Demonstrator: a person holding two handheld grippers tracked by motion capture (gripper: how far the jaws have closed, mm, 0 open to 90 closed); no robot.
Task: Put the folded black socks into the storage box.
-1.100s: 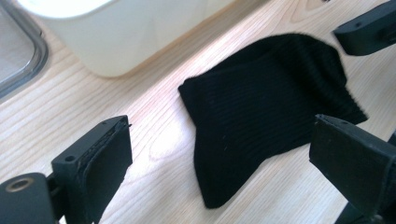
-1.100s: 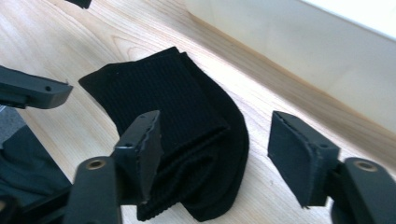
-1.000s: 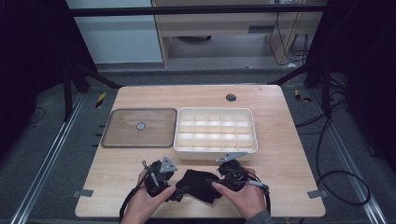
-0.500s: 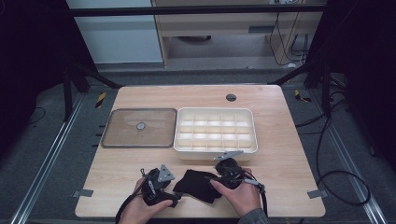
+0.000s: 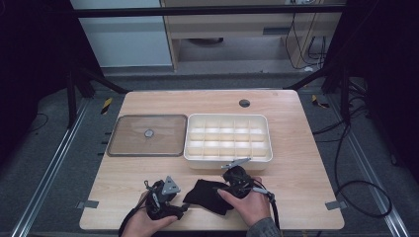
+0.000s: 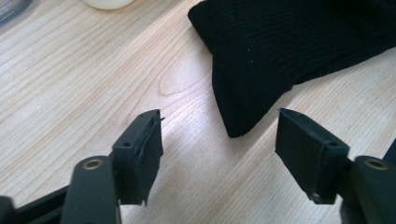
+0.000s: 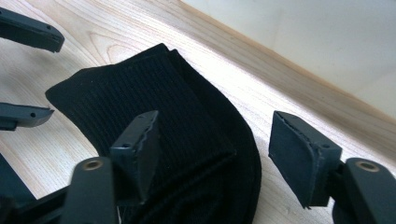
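Observation:
A folded black knitted cloth [image 5: 206, 195] lies on the wooden table near the front edge, between the person's two hands. My left gripper [image 5: 184, 208] is open at the cloth's left corner; in the left gripper view that corner [image 6: 247, 112] lies just ahead of the gap [image 6: 219, 144], untouched. My right gripper [image 5: 220, 188] is open over the cloth's right side; in the right gripper view the cloth [image 7: 187, 121] passes under the left jaw, and the left gripper's fingers [image 7: 28, 32] show at the upper left.
A white compartment tray [image 5: 227, 158] stands just behind the right hand; its wall [image 7: 327, 51] rises close ahead in the right gripper view. A clear lid with a small knob [image 5: 148, 133] lies left of the tray. A round hole [image 5: 244, 103] marks the table's back.
The left hand and its gripper have drawn back toward the front edge and to the left. The cloth now lies flatter between the two grippers. The right hand has barely moved.

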